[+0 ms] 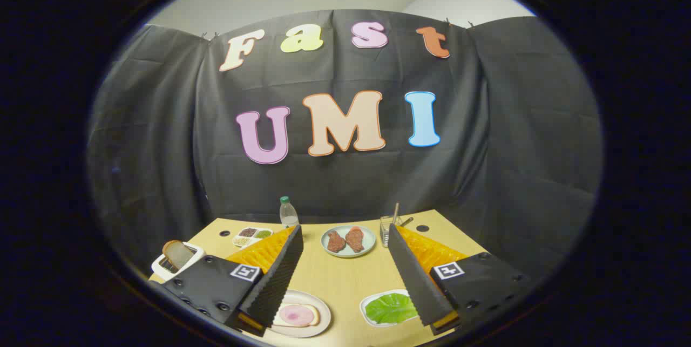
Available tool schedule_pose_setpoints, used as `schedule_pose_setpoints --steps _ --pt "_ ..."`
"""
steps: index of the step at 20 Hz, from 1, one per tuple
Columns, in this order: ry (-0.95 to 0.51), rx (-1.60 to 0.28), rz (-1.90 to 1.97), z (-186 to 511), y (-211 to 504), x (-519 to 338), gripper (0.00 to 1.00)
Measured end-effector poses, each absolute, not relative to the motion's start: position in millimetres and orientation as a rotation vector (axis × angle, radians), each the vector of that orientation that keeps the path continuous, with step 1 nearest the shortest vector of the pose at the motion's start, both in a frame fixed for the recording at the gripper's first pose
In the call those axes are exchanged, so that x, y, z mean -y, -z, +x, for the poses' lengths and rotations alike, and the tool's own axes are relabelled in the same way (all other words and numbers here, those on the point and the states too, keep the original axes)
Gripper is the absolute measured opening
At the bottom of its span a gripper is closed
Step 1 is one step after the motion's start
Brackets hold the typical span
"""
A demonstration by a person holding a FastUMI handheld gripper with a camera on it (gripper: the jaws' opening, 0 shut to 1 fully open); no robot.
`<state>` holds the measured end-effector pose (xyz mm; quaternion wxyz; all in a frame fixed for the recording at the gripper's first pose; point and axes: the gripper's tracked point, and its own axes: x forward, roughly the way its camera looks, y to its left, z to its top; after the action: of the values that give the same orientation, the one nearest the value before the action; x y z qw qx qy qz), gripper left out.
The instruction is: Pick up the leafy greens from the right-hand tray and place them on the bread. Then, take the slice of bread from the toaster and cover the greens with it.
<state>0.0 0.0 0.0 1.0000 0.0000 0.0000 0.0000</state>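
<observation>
Since nothing is grasped yet, we hold the gripper (345,277) wide open and empty above the table (340,277), ready for the leafy greens (390,308) on their tray (367,312) at lower right. Bread (300,315) with ham sits lower centre; the toaster (175,262) slice (177,252) waits lower left.

Right finger (415,277) covers the right part of the leafy greens (390,308) and their tray (368,304). Left finger (278,277) overlaps the near plate (318,321), hiding part of the bread (312,312) under the pink slice. Toaster (186,260) half behind the gripper (345,239) body, slots barely seen. Far small dish (251,237): contents too small to tell. Glass (386,228) by the far plate: partly blocked.
</observation>
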Motion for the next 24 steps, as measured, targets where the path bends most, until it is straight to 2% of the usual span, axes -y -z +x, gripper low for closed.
schedule_pose_setpoints --steps 24 --pt "-0.085 -0.054 -0.011 9 12 2 0.99"
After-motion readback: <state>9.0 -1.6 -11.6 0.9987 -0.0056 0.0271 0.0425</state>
